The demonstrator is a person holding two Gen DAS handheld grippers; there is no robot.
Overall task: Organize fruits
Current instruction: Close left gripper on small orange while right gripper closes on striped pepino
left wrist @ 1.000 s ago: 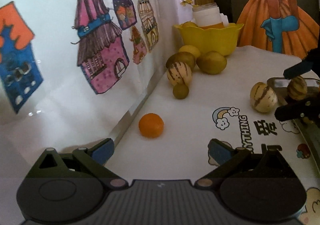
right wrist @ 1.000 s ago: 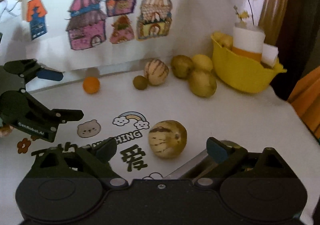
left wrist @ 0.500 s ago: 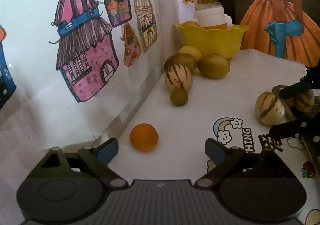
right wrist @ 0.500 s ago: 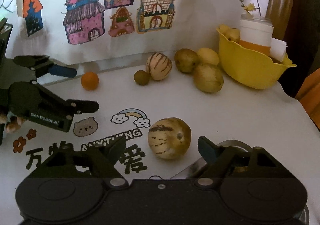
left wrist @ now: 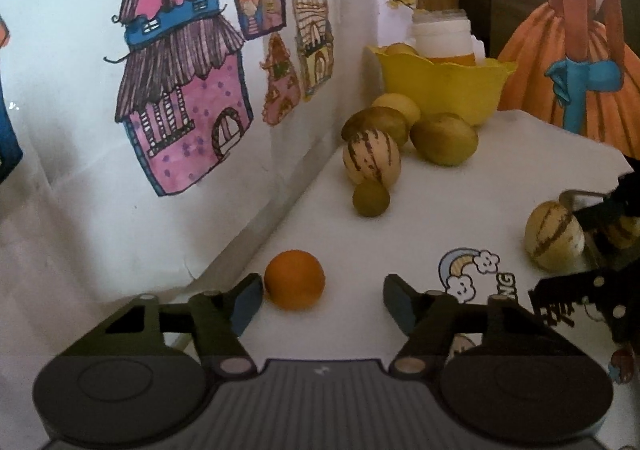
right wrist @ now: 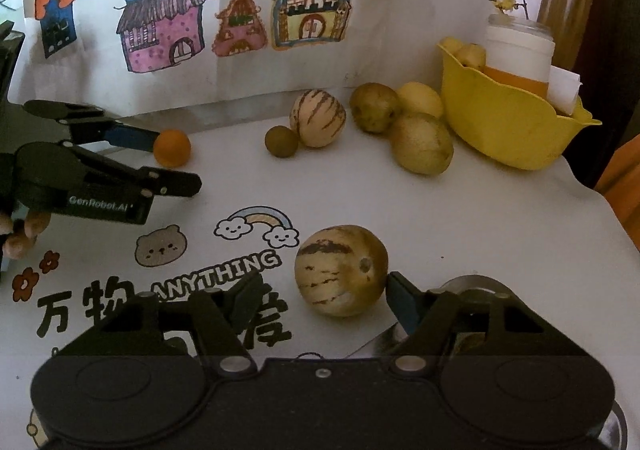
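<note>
A small orange [left wrist: 295, 279] lies on the white printed tablecloth [left wrist: 340, 234] by the wall. It sits between the fingers of my left gripper [left wrist: 322, 300], close to the left pad and well apart from the right one. The jaws are closing and do not grip it. The right wrist view shows this gripper [right wrist: 160, 162] around the orange [right wrist: 172, 148]. A striped pale melon [right wrist: 341, 270] lies between the fingers of my right gripper [right wrist: 322, 298]. Its right pad is at the melon's side, the left pad stands apart, and the jaws are closing.
At the back, by the wall, lie another striped melon [right wrist: 318, 117], a small green fruit [right wrist: 281, 141], two olive fruits and a lemon [right wrist: 420, 100]. Beside them a yellow bowl [right wrist: 500, 130] holds a jar and fruit. A metal plate [right wrist: 476, 286] lies near my right gripper.
Both grippers' jaws have narrowed. My left gripper moved in until the orange sits between its fingers. The striped melon now lies closer between my right fingers.
</note>
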